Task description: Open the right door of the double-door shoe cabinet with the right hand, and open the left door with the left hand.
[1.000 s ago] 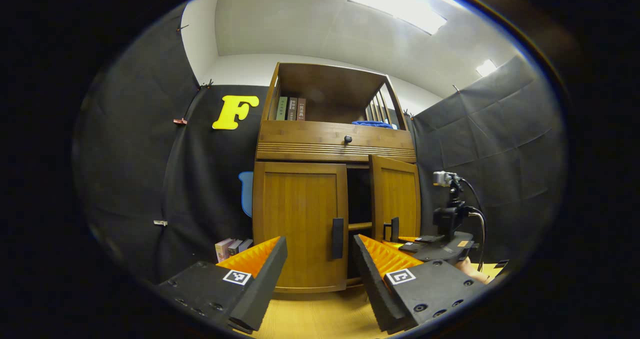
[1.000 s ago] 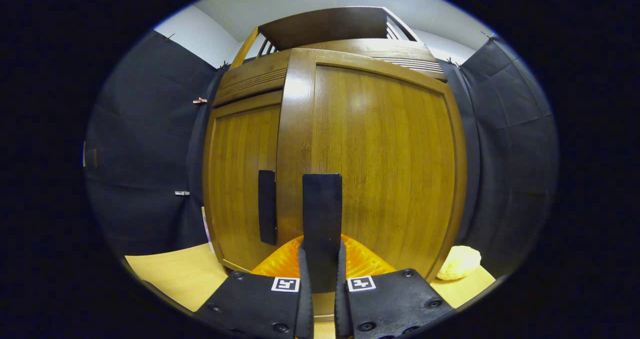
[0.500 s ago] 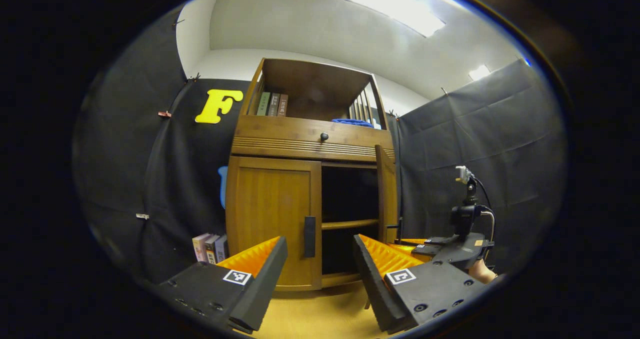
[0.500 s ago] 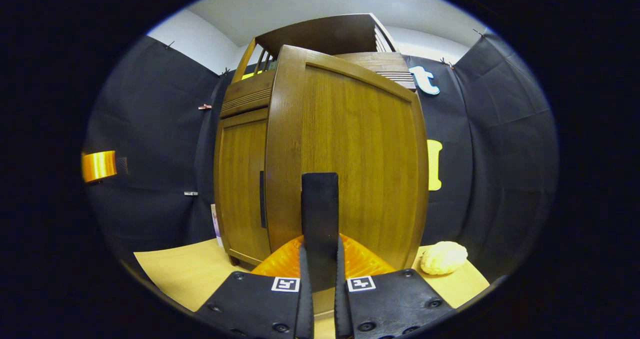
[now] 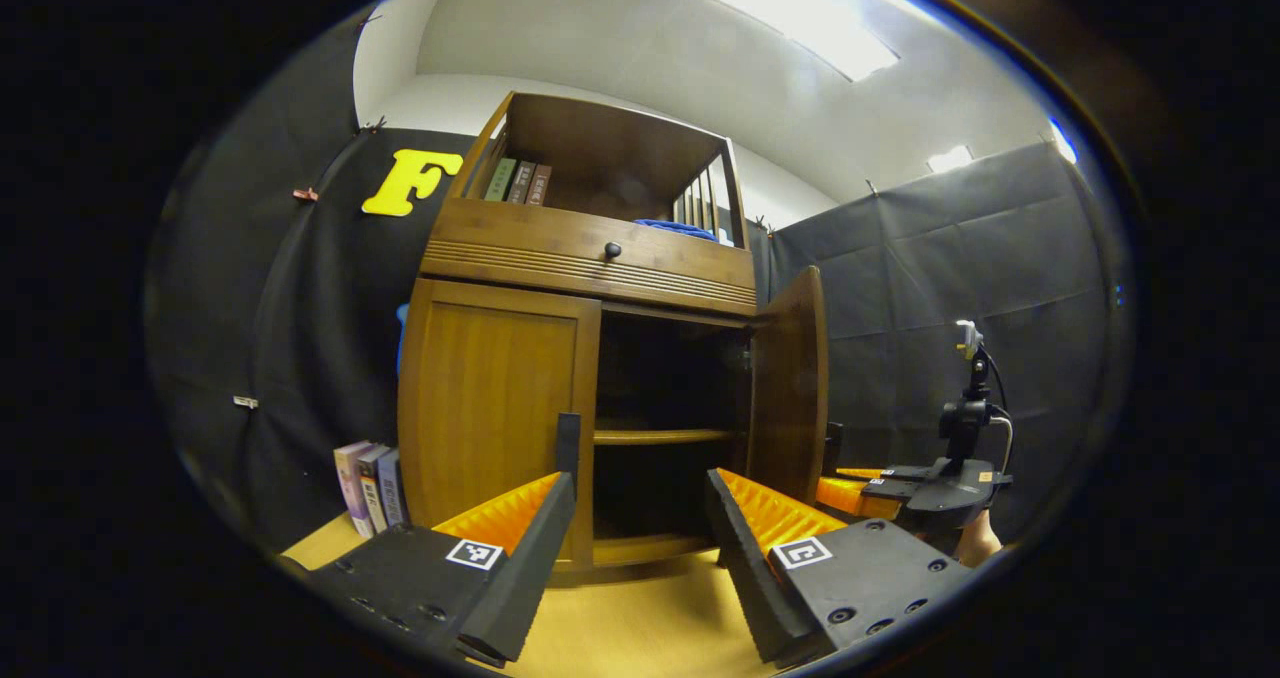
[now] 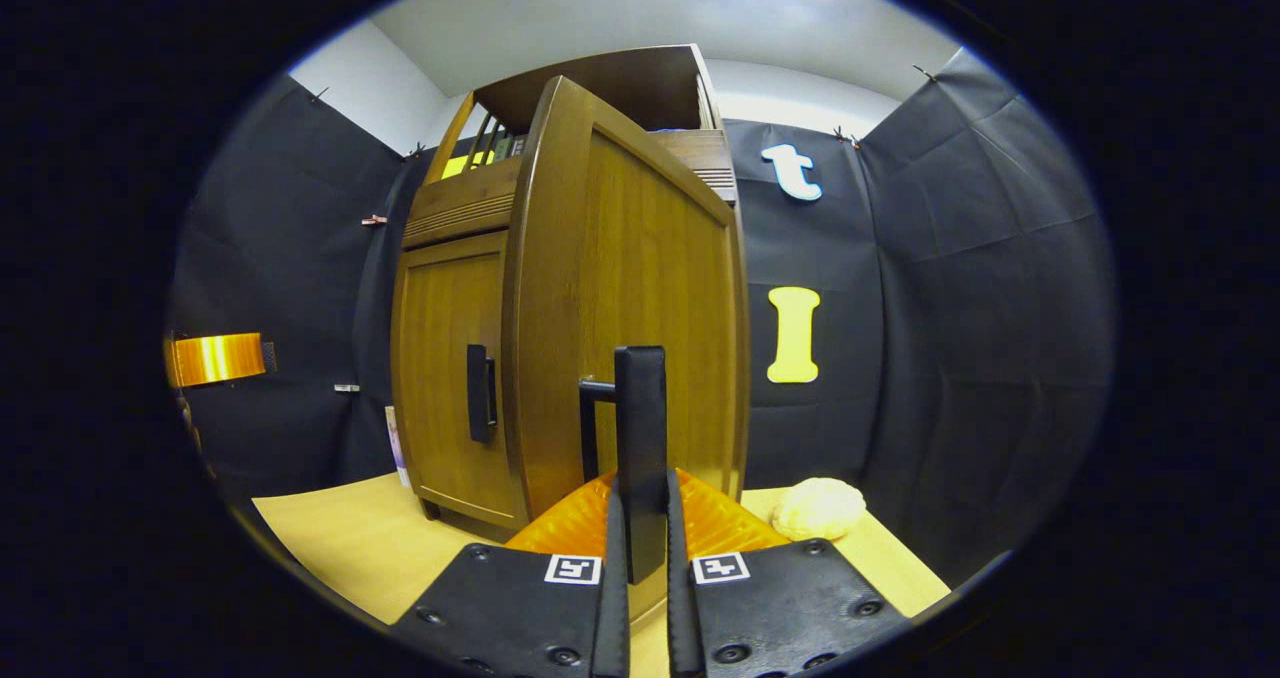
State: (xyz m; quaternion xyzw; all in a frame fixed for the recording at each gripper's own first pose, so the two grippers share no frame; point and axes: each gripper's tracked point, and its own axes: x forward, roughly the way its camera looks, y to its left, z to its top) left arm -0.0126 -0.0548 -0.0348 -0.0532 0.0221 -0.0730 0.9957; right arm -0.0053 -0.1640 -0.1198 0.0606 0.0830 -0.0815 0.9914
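Right claw (image 6: 640, 558) clamped on the right door's handle (image 6: 640, 428).
Right door (image 5: 790, 383) stands swung wide; left claw (image 5: 635, 528) gapes empty before the closed left door (image 5: 495, 408), near its handle (image 5: 568, 436), cabinet (image 5: 590, 258) on the bench (image 5: 640, 628).

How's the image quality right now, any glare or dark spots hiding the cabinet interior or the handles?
Left gripper view: ceiling light blows out white, and the open compartment is deep in shadow, only its shelf readable. Right gripper view: soft sheen on the right door, no harsh glare; the handle in the right gripper is sharp. Fisheye bowing in both.
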